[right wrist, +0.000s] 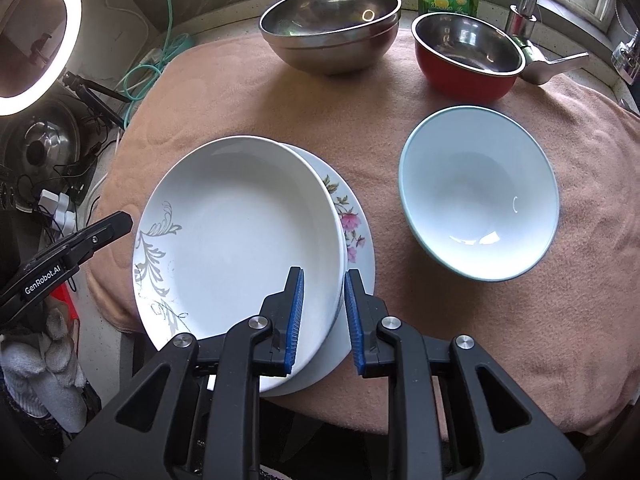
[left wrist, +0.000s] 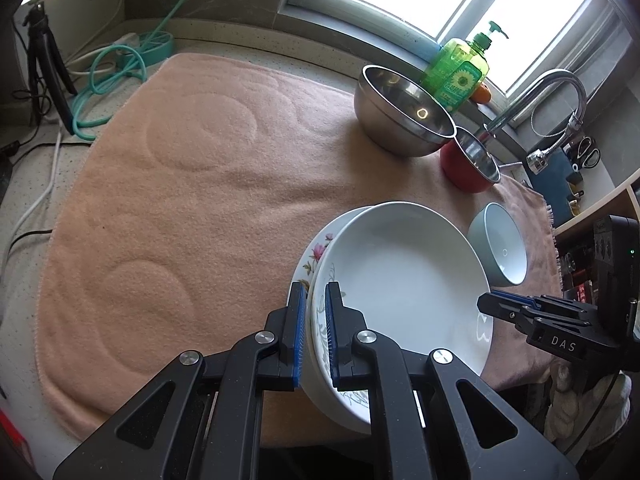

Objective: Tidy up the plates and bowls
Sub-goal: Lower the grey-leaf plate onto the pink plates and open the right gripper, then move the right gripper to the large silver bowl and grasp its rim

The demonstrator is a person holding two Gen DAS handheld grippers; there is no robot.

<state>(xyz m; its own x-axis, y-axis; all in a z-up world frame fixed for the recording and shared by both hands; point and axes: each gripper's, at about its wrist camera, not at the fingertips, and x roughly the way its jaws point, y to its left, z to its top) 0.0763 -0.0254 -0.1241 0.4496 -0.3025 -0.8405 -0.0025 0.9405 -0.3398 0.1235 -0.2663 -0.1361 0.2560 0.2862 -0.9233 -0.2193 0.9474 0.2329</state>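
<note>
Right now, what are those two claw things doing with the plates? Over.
Left hand-held gripper straddles both plates' rims, white plate atop floral plate. Right hand-held gripper open, straddling the same stack. Pale blue bowl close beside.

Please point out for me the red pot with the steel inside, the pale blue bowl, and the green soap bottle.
Red pot with steel inside (right wrist: 460, 76): right wrist view, on its red outer wall.
Pale blue ceramic bowl (right wrist: 476, 184): right wrist view, on its white inside.
Green pump soap bottle (left wrist: 460, 74): left wrist view, on its label.
</note>
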